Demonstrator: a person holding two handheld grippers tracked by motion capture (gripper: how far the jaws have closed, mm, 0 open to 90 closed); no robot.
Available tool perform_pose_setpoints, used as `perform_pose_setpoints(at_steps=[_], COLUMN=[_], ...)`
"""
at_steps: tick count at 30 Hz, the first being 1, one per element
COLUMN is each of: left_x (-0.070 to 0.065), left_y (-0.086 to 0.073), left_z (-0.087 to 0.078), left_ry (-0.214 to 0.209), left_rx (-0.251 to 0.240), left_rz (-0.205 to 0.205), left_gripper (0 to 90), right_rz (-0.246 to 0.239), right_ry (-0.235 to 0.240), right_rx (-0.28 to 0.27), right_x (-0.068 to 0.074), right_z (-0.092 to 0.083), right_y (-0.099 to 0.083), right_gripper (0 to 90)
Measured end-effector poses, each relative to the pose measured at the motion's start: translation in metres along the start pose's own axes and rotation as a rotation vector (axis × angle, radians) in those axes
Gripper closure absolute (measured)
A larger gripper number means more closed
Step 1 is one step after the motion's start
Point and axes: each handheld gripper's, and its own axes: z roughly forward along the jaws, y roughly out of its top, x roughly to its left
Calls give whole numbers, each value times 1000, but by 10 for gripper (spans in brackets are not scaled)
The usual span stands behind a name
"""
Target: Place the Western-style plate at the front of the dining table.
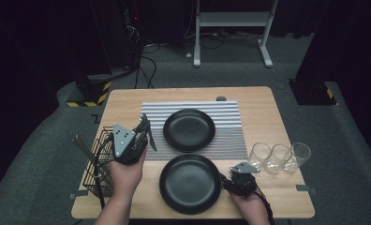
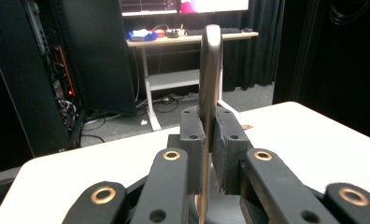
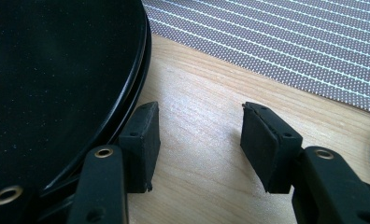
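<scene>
My left gripper (image 1: 144, 133) clamps a dark utensil (image 2: 209, 70) beside the wire basket (image 1: 95, 164) holding another handle; right gripper (image 3: 197, 140) gapes beside near plate (image 1: 189, 183).

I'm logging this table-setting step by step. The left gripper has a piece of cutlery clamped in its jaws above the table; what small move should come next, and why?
Probably lower the left gripper toward the striped mat beside the far plate. Its jaws are shut on the cutlery handle, which it holds in the air by the wire basket, while the right gripper rests open beside the near plate.
</scene>
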Motion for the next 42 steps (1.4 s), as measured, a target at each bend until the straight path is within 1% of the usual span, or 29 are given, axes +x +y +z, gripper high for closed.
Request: perform_pose_setpoints(at_steps=[2, 5, 9, 14, 18, 24, 28, 32, 37, 42], left_x=[1, 2, 3, 5, 7, 9, 6, 3, -3, -6], left_y=[-1, -2, -2, -1, 0, 1, 0, -3, -11, -16], left_z=[4, 10, 17, 24, 24, 22, 23, 26, 32, 36], left_ry=[3, -5, -8, 6, 23, 34, 27, 27, 28, 27], left_rx=[16, 42, 59, 72, 73, 77, 80, 94, 128, 149], left_rz=[-5, -10, -13, -17, -10, -9, -4, -3, 16, 15], left_gripper=[831, 831, 831, 831, 831, 831, 831, 831, 831, 831], right_rz=[2, 2, -1, -1, 0, 0, 0, 1, 6, 7], right_ry=[3, 4, 3, 4, 5, 5, 5, 7, 8, 8], right_rx=[0, -1, -1, -1, -1, -1, -1, -2, -2, -2], right_x=[0, 0, 0, 0, 0, 0, 0, -1, -1, -1], right_z=[0, 0, 0, 0, 0, 0, 0, 0, 0, 0], right_y=[0, 0, 0, 0, 0, 0, 0, 0, 0, 0], right_gripper=[471, 472, 472, 472, 472, 472, 472, 473, 474, 475])
